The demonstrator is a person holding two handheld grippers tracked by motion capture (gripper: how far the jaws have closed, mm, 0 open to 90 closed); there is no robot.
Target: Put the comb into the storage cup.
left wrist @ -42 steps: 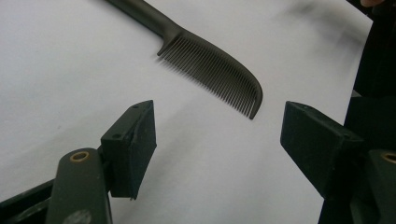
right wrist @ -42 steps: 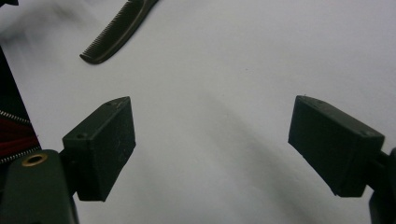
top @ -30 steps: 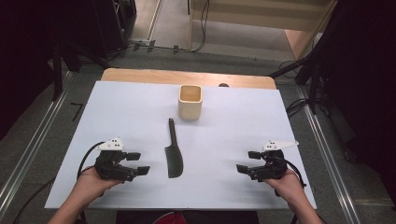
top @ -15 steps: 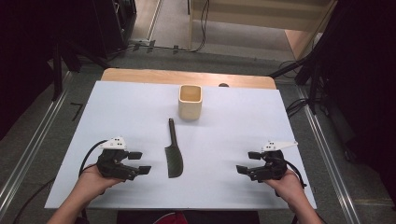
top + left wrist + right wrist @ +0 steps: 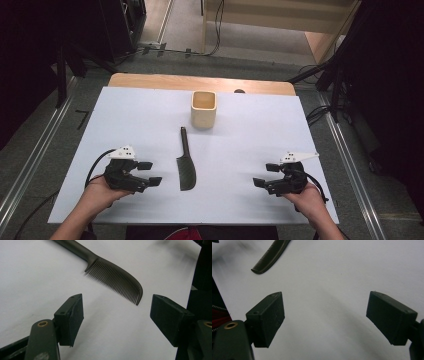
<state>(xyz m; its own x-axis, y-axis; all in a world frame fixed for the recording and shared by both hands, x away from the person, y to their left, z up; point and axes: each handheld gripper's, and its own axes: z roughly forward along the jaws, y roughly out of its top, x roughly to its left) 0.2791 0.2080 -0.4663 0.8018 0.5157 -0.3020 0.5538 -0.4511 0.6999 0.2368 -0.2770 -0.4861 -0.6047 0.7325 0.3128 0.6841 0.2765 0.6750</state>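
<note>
Both grippers [image 5: 150, 172] [image 5: 264, 175] gape empty; comb [image 5: 186, 169] lies between, cup [image 5: 204, 109] beyond, apart

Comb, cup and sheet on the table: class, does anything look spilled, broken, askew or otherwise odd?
Nothing stands out. The dark comb lies flat and whole on the white sheet, the cup stands upright behind it, and the left gripper and right gripper are open and apart from both.
</note>
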